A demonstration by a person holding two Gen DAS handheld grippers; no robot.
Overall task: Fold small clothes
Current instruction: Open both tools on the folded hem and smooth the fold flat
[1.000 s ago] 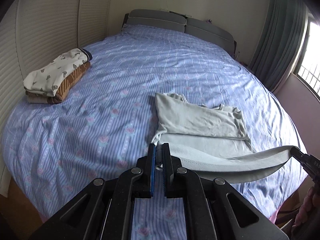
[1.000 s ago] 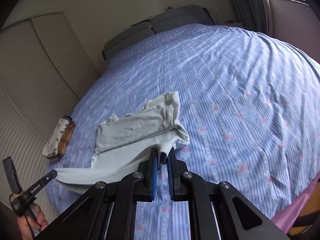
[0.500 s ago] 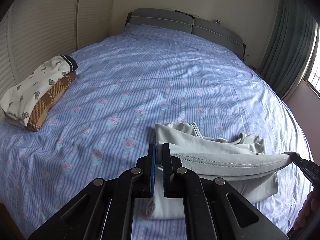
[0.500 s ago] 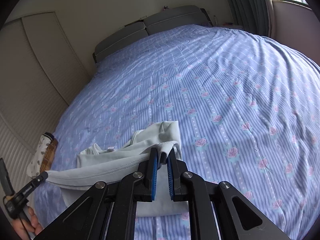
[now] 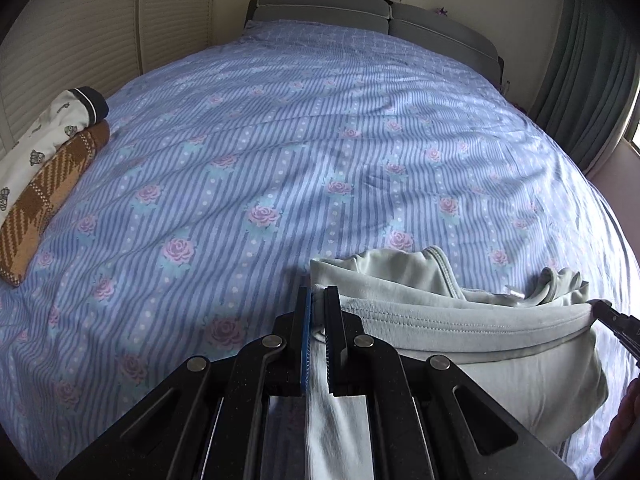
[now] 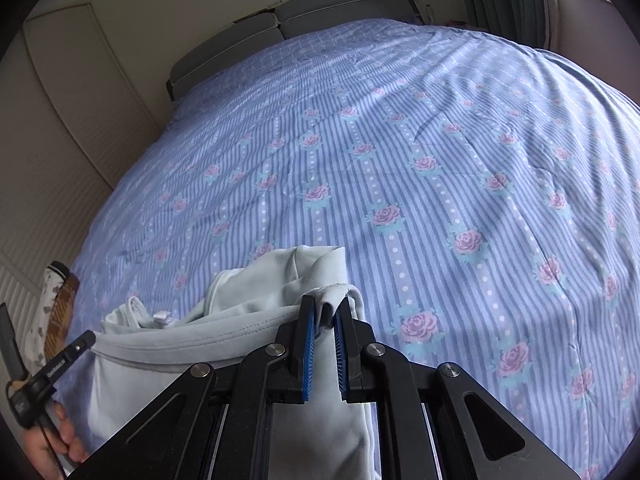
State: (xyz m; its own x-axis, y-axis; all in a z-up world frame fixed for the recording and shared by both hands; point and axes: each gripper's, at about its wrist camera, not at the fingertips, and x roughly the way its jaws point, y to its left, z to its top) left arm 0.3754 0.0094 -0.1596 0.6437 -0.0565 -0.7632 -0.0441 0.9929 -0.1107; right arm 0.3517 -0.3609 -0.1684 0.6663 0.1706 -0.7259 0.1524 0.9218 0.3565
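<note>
A pale grey-green garment (image 5: 460, 320) lies on the blue flowered bed, its hem folded up over its neck end. My left gripper (image 5: 319, 308) is shut on the hem's left corner. My right gripper (image 6: 324, 312) is shut on the hem's right corner (image 6: 332, 294), and its tip shows at the right edge of the left wrist view (image 5: 612, 316). The hem (image 6: 192, 338) stretches taut between the two grippers. The left gripper's tip shows in the right wrist view (image 6: 76, 346).
A stack of folded clothes (image 5: 44, 168), white print over brown check, lies at the bed's left edge by the wardrobe; it also shows in the right wrist view (image 6: 56, 304). The grey headboard (image 5: 360, 8) is at the far end. Curtains (image 5: 588, 60) hang at the right.
Both grippers have carried the hem forward over the garment toward its neck end and lowered it. The fold has doubled the garment over. Both stay shut.
</note>
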